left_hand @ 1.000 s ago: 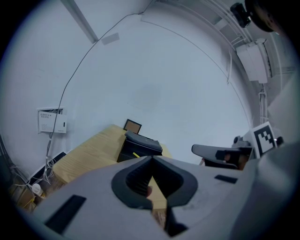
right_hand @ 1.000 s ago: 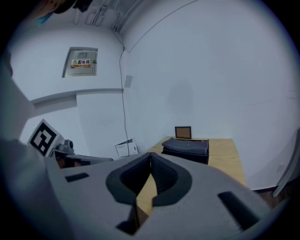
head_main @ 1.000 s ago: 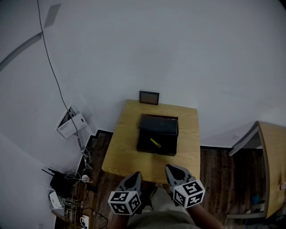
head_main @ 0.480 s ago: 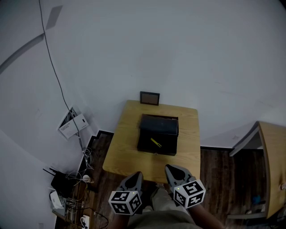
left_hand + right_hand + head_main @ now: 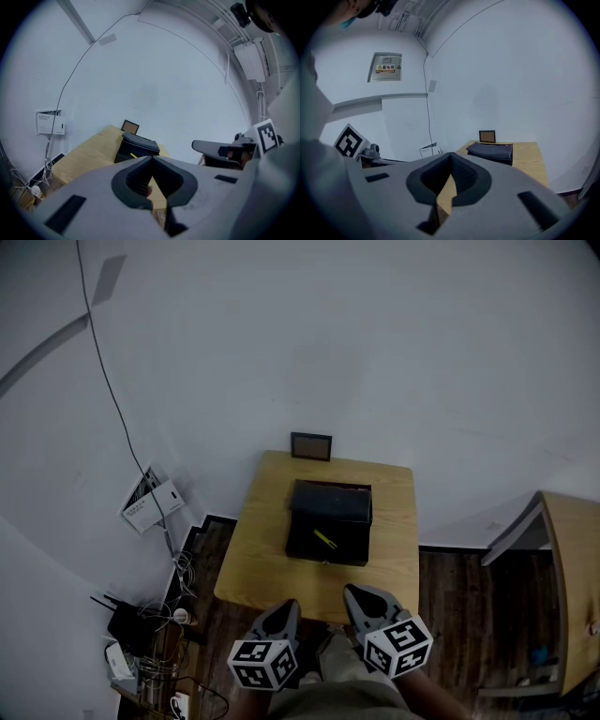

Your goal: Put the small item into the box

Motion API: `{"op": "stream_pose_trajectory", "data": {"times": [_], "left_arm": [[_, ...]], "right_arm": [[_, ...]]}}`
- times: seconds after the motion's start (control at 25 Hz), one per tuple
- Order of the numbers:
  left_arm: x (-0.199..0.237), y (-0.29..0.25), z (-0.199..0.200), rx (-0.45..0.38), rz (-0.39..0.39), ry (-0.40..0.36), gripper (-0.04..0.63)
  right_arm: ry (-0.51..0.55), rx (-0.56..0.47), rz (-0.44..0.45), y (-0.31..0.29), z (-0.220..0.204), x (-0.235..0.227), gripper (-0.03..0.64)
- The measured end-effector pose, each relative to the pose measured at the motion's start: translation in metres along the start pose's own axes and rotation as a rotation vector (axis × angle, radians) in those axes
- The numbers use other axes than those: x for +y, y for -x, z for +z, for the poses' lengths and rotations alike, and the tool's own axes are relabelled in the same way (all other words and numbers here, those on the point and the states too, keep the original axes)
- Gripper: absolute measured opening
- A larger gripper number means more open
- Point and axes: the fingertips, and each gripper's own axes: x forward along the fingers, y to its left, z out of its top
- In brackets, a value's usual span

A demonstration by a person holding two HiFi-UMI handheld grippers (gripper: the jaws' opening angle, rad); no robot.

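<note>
A black box (image 5: 328, 526) sits open on the wooden table (image 5: 262, 559), its lid folded back toward the wall. A thin yellow item (image 5: 325, 539) lies inside it; the same yellow item (image 5: 133, 155) shows in the box (image 5: 136, 146) in the left gripper view. My left gripper (image 5: 281, 610) and right gripper (image 5: 361, 598) hover side by side at the table's near edge, well short of the box. Both are shut with nothing between the jaws. In the right gripper view the box (image 5: 490, 152) lies ahead and the right gripper (image 5: 450, 161) is shut.
A small framed picture (image 5: 311, 445) leans on the wall behind the table. Cables and a router (image 5: 127, 620) clutter the floor at the left, under a wall-mounted white panel (image 5: 148, 501). A wooden cabinet (image 5: 572, 577) stands at the right.
</note>
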Motion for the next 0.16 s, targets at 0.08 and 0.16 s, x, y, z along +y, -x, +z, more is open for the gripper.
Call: {"op": "stream_pose_trajectory", "data": {"times": [0.08, 0.16], "left_arm": [[-0.0010, -0.0012, -0.0002, 0.000, 0.000, -0.001, 0.002], [-0.0019, -0.0023, -0.0005, 0.001, 0.000, -0.002, 0.002]], "right_arm": [[-0.001, -0.006, 0.000, 0.0006, 0.0020, -0.0013, 0.000], [-0.003, -0.011, 0.002, 0.0012, 0.0039, -0.0022, 0.000]]}}
